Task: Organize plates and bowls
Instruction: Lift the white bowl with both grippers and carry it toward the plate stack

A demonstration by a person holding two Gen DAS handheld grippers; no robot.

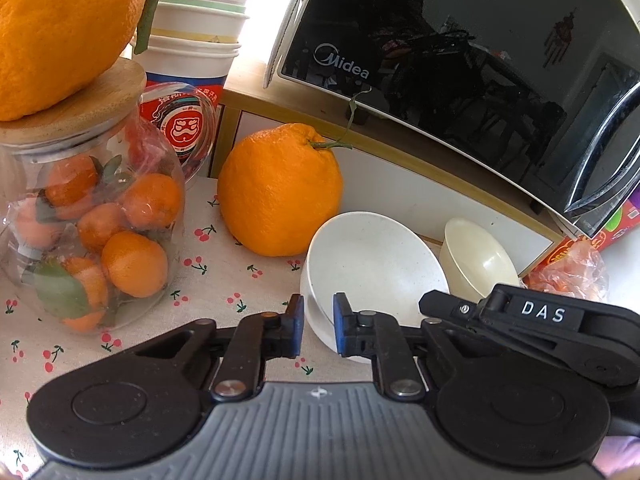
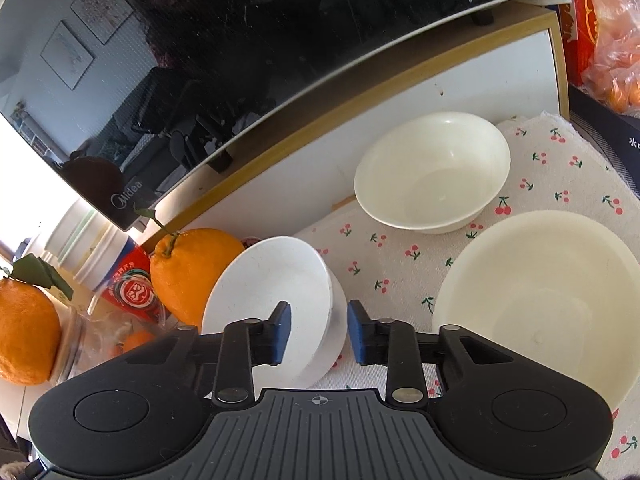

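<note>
A white speckled bowl (image 1: 372,264) is tilted on the cherry-print cloth (image 1: 224,276). My left gripper (image 1: 318,330) has its blue pads (image 1: 297,330) on either side of the bowl's near rim, with a narrow gap. My right gripper (image 2: 318,332) straddles the same bowl (image 2: 276,300) from the other side, jaws wider than the rim. The right gripper also shows in the left wrist view (image 1: 532,328). A cream bowl (image 2: 432,172) stands upright behind it. A large cream plate (image 2: 540,296) lies at the right.
A black Midea microwave (image 1: 460,60) sits on a wooden-edged white shelf (image 2: 304,168) behind. A large orange (image 1: 280,188), a glass jar of mandarins (image 1: 92,236) with an orange on its lid, stacked paper cups (image 1: 196,28) and a bag of oranges (image 2: 612,60) surround the bowls.
</note>
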